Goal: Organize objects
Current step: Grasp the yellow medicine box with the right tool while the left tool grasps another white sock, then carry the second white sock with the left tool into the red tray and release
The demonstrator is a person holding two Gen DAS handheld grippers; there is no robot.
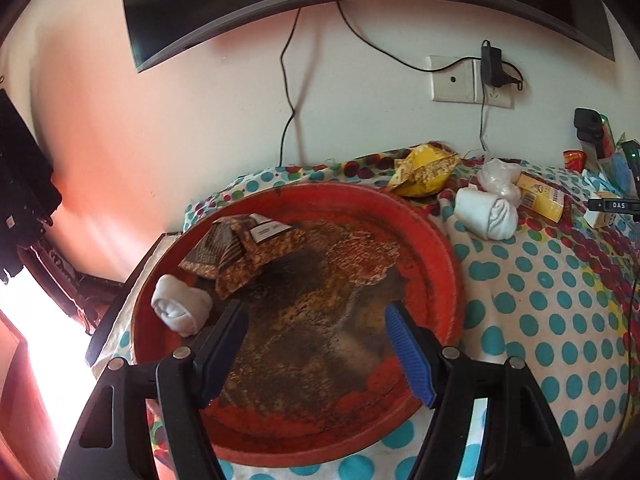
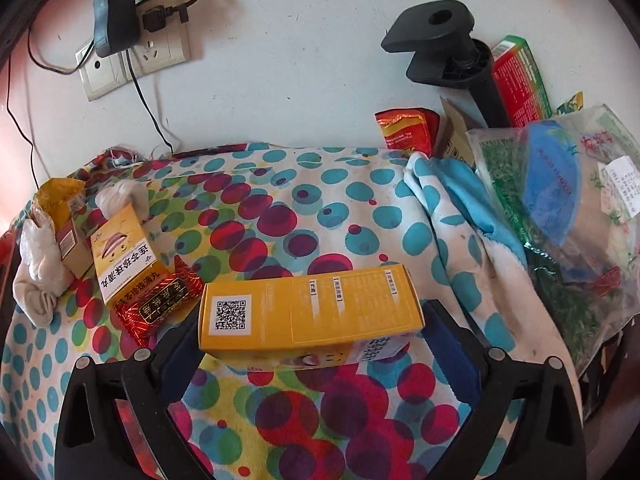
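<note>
1. Blue-padded fingers of the right gripper (image 2: 310,344) pinch a long yellow carton (image 2: 310,314) by its two ends; the carton hangs crosswise, just above the polka-dot cloth (image 2: 320,216).
2. Its upper face is yellow with a white QR-code label at the left end and faint columns of printed text; the lower front edge shows a white strip with dark characters and a small cartoon face.
3. Left of the held carton, a red foil sweet (image 2: 158,304) lies touching a second yellow box (image 2: 126,256) with large black characters.
4. Farther left of that carton are an opened brown-and-yellow box (image 2: 66,232) and knotted white socks (image 2: 38,264).
5. Right of the carton, a blue towel (image 2: 472,200) and a clear bag of green contents (image 2: 560,216) lie at the cloth's edge.
6. Spread wide and holding nothing, the left gripper (image 1: 316,344) hovers over a worn red round tray (image 1: 440,240).
7. Inside the tray, toward its far-left side, sit brown patterned packets (image 1: 240,256) and a rolled white sock (image 1: 180,308).
8. Beyond the tray's far-right rim lie a yellow wrapper (image 1: 424,172), another rolled white sock (image 1: 488,212) and a crumpled clear plastic bag (image 1: 500,180).
</note>
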